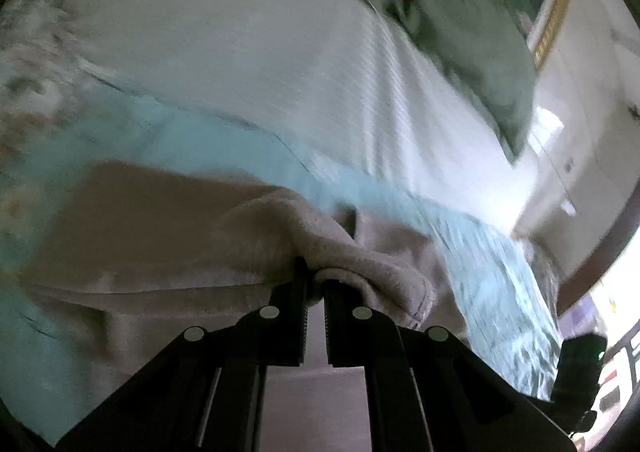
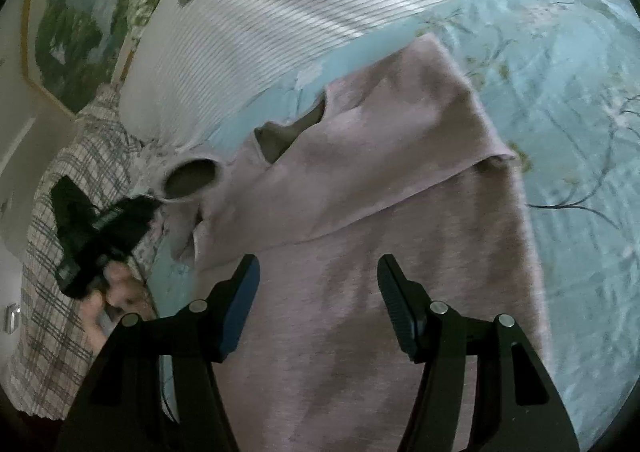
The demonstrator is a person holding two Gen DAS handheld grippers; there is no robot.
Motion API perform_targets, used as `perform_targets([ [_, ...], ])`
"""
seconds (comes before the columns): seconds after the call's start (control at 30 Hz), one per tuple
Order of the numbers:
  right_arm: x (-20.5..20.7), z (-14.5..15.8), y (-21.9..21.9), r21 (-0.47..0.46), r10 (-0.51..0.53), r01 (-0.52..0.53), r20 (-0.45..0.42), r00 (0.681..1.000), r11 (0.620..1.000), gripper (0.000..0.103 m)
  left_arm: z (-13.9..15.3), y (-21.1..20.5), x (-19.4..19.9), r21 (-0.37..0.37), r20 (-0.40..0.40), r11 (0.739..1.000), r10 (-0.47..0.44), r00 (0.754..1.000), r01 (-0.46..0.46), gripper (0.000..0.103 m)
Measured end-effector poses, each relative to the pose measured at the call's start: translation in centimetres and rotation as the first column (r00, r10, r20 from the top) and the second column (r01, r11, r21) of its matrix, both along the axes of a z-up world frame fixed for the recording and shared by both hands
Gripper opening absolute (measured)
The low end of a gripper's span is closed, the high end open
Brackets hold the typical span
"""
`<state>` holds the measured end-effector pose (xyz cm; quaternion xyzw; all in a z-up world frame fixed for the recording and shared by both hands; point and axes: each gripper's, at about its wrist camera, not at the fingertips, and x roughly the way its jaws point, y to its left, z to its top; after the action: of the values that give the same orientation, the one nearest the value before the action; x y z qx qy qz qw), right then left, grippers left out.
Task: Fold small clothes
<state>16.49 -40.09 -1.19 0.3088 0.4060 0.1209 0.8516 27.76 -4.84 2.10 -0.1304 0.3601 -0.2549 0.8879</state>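
A pale pink knit sweater (image 2: 360, 212) lies on a light blue floral bedsheet (image 2: 560, 92), one side folded over its body. In the left wrist view my left gripper (image 1: 315, 272) is shut on a bunched fold of the sweater (image 1: 340, 248), lifting it a little. In the right wrist view my right gripper (image 2: 318, 264) is open and empty, hovering above the sweater's lower body. The left gripper also shows in the right wrist view (image 2: 100, 228) at the sweater's sleeve cuff.
A white ribbed blanket (image 2: 300, 12) lies beyond the sweater. A green patterned pillow (image 1: 460, 32) is at the head of the bed. A person in a plaid shirt (image 2: 60, 252) stands at the bedside. A wall with a framed picture (image 2: 60, 32) is behind.
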Motion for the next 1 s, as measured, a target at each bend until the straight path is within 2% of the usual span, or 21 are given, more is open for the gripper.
perform_targets([
  [0.1, -0.1, -0.2, -1.1, -0.003, -0.024, 0.024, -0.006, 1.0, 1.0, 0.062, -3.0, -4.4, 0.7, 0.062, -0.043, 0.998, -0.025, 0.999, 0.028, 0.005],
  [0.2, 0.1, -0.8, -1.7, -0.001, -0.034, 0.034, -0.015, 0.999, 0.999, 0.062, -6.2, -7.0, 0.6, 0.104, -0.096, 0.994, -0.035, 0.995, 0.045, 0.006],
  [0.33, 1.0, -1.3, -1.3, 0.002, -0.023, 0.023, -0.026, 0.999, 1.0, 0.062, -9.6, -7.6, 1.0, 0.154, -0.152, 0.987, -0.029, 0.988, 0.053, 0.012],
  [0.4, 1.7, -1.3, -0.8, 0.002, -0.009, 0.009, -0.026, 1.0, 1.0, 0.062, -10.0, -7.1, 0.7, 0.15, -0.172, 0.987, -0.031, 0.985, 0.058, 0.02],
  [0.43, 2.1, -1.3, -0.5, 0.0, -0.001, 0.001, -0.028, 1.0, 1.0, 0.062, -9.9, -6.4, 0.2, 0.145, -0.173, 0.988, -0.033, 0.984, 0.058, 0.024],
  [0.5, 3.1, -1.5, 0.0, 0.004, 0.01, -0.009, -0.034, 0.999, 1.0, 0.063, -9.1, -5.0, -0.9, 0.151, -0.158, 0.988, -0.011, 0.987, 0.035, 0.046],
  [0.57, 4.3, -1.9, 0.5, 0.02, 0.023, -0.023, -0.046, 0.999, 1.0, 0.063, -7.8, -2.3, -2.3, 0.16, -0.114, 0.987, 0.046, 0.992, -0.027, 0.055],
  [0.67, 6.1, -2.6, 1.6, 0.047, 0.048, -0.045, -0.062, 0.997, 0.998, 0.063, -6.7, 2.2, -3.1, 0.193, -0.077, 0.971, 0.161, 0.984, -0.144, 0.056],
  [0.8, 8.5, -3.6, 3.4, 0.083, 0.078, -0.071, -0.084, 0.993, 0.994, 0.065, -6.9, 9.9, -2.3, 0.221, -0.082, 0.909, 0.379, 0.922, -0.354, 0.056],
  [0.93, 11.4, -4.7, 5.4, 0.094, 0.103, -0.093, -0.104, 0.989, 0.991, 0.067, -8.6, 15.0, 0.0, 0.215, -0.159, 0.876, 0.468, 0.869, -0.432, 0.056],
  [0.97, 12.1, -5.0, 5.8, 0.09, 0.108, -0.099, -0.104, 0.989, 0.991, 0.064, -9.0, 15.4, 0.5, 0.217, -0.172, 0.876, 0.469, 0.866, -0.431, 0.056],
  [1.0, 12.7, -5.1, 6.3, 0.078, 0.116, -0.109, -0.098, 0.988, 0.991, 0.055, -9.3, 15.7, 1.1, 0.22, -0.185, 0.877, 0.467, 0.865, -0.427, 0.056],
])
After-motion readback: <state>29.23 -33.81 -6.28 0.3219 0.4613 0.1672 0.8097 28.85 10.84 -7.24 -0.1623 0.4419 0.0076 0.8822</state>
